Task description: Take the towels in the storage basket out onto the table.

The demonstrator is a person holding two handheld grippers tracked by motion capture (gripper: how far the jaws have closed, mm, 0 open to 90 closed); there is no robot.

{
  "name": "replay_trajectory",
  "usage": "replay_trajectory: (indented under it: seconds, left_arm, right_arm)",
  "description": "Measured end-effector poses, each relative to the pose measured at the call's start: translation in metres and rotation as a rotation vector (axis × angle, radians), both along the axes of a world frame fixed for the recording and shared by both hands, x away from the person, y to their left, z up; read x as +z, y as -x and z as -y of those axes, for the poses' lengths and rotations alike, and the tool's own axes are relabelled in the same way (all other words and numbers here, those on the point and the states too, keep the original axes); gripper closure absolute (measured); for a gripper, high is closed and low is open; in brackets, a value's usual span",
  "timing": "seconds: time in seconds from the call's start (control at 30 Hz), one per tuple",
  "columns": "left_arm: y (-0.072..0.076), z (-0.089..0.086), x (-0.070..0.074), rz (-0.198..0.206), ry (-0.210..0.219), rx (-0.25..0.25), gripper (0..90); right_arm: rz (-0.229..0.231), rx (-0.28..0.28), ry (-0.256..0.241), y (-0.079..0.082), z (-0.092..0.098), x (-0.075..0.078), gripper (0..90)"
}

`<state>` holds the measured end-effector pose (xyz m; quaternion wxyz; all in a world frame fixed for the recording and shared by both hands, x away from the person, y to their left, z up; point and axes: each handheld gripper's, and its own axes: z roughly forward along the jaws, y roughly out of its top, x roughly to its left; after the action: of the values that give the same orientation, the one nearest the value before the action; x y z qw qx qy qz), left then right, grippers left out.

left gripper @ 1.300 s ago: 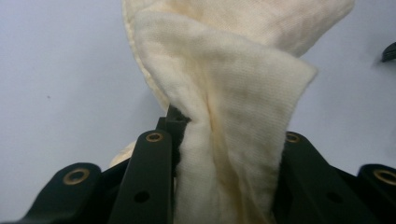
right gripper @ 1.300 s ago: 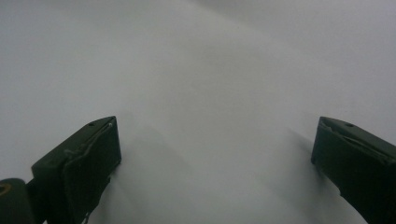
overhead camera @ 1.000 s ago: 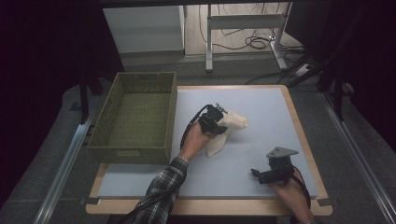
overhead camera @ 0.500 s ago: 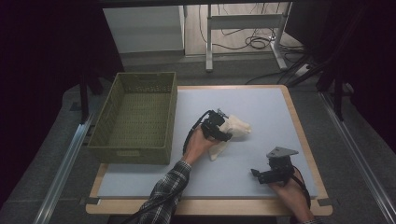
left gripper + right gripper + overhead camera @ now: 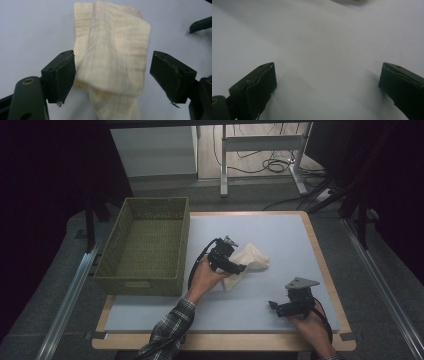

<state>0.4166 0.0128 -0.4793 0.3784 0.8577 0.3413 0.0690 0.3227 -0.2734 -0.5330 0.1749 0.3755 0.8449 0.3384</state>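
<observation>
Folded cream cloth (image 5: 112,62) lies flat mid-bench, right of the green basket (image 5: 145,247); left tongs (image 5: 239,268) straddle it wide open, probably lining up a pinch. Left gripper view shows cloth between the jaws, unclamped; right tongs (image 5: 274,306) idle, open over bare bench (image 5: 324,50).

Both jaws spread wide: the left hand-held gripper (image 5: 239,268) reaches forward mid-table, the right hand-held gripper (image 5: 274,306) rests low, pointing left.
</observation>
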Motion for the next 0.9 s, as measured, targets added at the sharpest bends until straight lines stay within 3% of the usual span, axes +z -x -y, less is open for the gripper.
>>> replay_trajectory:
  seconds: [0.2,0.53,0.8,0.9]
  left_arm:
    - [0.022,-0.010,-0.008,0.009,-0.001,0.020,20.3]
    - [0.050,-0.025,-0.039,0.014,-0.021,0.057,26.1]
    - [0.056,-0.030,-0.055,0.034,-0.022,0.055,39.5]
    - [0.059,-0.029,-0.060,0.089,-0.026,0.050,41.5]
  right_arm:
    - [-0.001,-0.001,0.000,0.000,0.000,0.000,1.4]
    - [0.000,-0.005,-0.002,0.000,0.000,0.001,3.3]
    - [0.025,0.012,-0.035,0.004,0.000,0.003,23.1]
    - [0.005,0.042,-0.066,0.004,-0.002,0.005,31.7]
